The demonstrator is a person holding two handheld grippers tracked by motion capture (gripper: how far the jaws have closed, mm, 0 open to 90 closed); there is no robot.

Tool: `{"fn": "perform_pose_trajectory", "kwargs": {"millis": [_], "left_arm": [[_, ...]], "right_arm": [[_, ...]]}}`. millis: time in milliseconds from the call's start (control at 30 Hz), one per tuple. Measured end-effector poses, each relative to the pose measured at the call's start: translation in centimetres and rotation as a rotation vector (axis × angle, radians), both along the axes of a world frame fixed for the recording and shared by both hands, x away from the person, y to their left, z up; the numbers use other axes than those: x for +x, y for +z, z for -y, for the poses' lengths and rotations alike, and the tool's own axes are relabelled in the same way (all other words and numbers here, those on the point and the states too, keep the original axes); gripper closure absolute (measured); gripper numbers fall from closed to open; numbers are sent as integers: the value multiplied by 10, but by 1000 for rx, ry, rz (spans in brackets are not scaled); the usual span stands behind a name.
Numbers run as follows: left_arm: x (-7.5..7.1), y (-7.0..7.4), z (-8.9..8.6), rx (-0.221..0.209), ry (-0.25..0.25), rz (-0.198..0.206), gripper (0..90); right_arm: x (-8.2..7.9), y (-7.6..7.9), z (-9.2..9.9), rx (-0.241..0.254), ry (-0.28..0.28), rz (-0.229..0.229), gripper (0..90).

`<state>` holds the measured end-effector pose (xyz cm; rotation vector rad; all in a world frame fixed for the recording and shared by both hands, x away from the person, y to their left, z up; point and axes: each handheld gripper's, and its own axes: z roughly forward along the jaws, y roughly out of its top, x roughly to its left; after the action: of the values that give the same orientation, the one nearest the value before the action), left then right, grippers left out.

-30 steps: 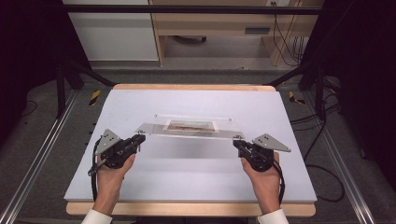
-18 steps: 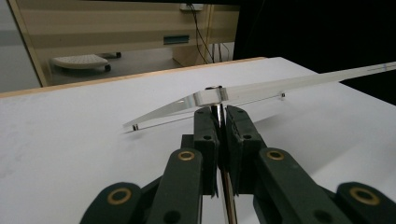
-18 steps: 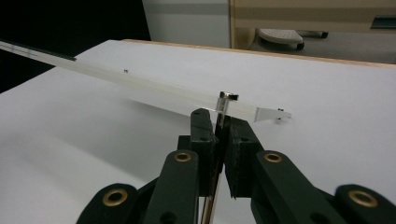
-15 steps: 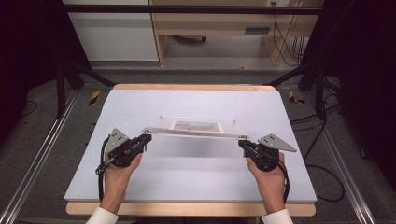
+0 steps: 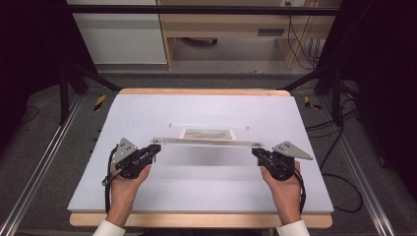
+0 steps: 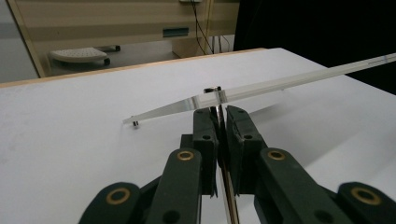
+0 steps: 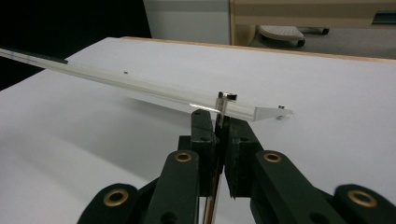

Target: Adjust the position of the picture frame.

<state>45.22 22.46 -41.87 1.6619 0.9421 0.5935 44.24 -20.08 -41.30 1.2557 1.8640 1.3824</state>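
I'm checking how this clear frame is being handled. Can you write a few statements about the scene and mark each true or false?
1. Both grippers are clamped on the clear acrylic frame. True: the left gripper and the right gripper each pinch an end.
2. The frame lies flat on the white table. False: its near edge is lifted, with a shadow beneath.
3. A printed picture sits inside the frame. True.
4. The left gripper's jaws stand wide open. False: they are shut on the frame's edge.
5. A red cup stands on the table. False: no cup is there.
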Motion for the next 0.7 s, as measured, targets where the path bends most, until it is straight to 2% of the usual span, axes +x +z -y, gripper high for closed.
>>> {"fn": "perform_pose_trajectory", "kwargs": {"millis": [300, 700], "left_arm": [[-5, -4, 1, -5, 1, -26, 822], [-14, -13, 3, 14, 2, -90, 831]], "right_arm": [[-2, -4, 2, 3, 7, -19, 840], [-8, -17, 5, -2, 23, -61, 849]]}}
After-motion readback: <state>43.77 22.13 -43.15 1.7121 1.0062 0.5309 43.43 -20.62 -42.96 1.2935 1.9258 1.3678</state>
